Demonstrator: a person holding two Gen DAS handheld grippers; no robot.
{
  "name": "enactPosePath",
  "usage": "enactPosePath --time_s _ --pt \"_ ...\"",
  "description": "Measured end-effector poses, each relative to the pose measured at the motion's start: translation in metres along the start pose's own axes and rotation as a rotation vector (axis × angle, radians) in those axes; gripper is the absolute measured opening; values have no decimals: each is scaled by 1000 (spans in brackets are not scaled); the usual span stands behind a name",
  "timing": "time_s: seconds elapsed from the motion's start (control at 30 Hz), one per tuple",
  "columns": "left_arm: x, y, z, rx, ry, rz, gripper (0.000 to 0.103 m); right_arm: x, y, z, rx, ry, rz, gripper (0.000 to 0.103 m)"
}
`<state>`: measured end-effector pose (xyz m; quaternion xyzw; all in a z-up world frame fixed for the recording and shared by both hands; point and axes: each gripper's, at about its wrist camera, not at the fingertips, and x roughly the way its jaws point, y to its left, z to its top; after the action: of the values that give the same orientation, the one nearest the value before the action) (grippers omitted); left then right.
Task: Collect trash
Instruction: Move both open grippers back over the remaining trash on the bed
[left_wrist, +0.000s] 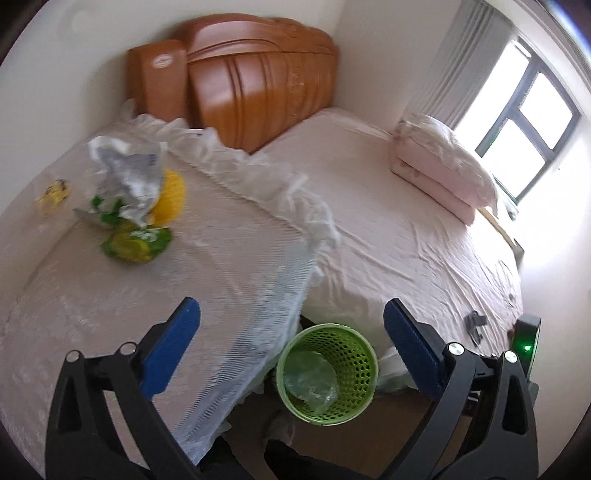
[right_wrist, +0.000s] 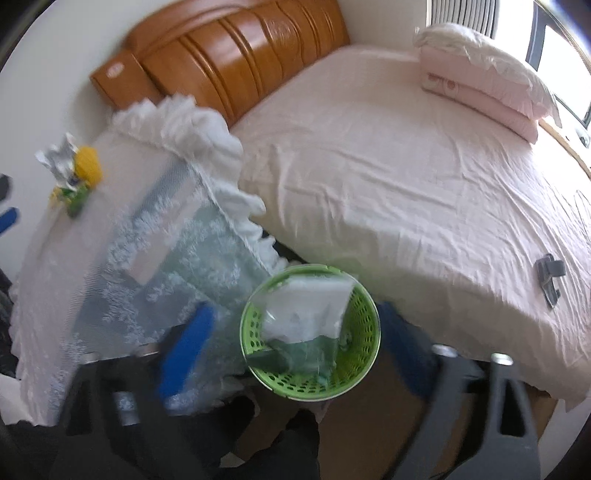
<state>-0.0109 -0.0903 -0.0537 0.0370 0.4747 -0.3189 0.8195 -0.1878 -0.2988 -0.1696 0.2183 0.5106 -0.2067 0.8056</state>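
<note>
Trash: a white bag (right_wrist: 308, 308) sits in the mouth of the green bin (right_wrist: 369, 332), partly above the rim, directly between the wide-apart fingers of the right gripper (right_wrist: 295, 332). Nothing is pinched; the pads don't touch it. Clear plastic (left_wrist: 310, 380) already lies at the bin's bottom in the left view.

More trash left of the bin, up on the lace-covered table (left_wrist: 221, 266): a crumpled foil wrapper (left_wrist: 125, 173), a yellow piece (left_wrist: 171, 197) under it, a green packet (left_wrist: 136, 242) just in front, and a small yellow scrap (left_wrist: 53, 192) further left. All well away from the bin.

Step in hand, my read: drop into the bin is finishing; the next pick is the table pile. To do it well: keep the right jaws wide and lift straight up so the bag isn't snagged or the light bin tipped. The bag looks perched on the rim, so it may need a push down.

Left gripper (left_wrist: 291, 321): jaws fully apart, empty, angled steeply down over the table edge, bin showing between the fingers. It should swing left toward the foil wrapper and take the top piece first.

Right gripper: pointing steeply down over the bin; view is motion-blurred. Bed (right_wrist: 406, 166) lies right of the bin.
</note>
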Motion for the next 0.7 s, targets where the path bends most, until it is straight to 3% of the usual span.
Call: enactPosePath --time_s 0.1,0.4,0.7 --pt "-6 15 -3 -15 -11 42 95 1 8 8 -4 9 14 98" --pt "-19 47 -10 -69 -35 81 95 -31 29 49 -6 -97 70 101" --pt "-24 68 -15 -100 -39 116 95 -26 54 56 -4 -69 178 101"
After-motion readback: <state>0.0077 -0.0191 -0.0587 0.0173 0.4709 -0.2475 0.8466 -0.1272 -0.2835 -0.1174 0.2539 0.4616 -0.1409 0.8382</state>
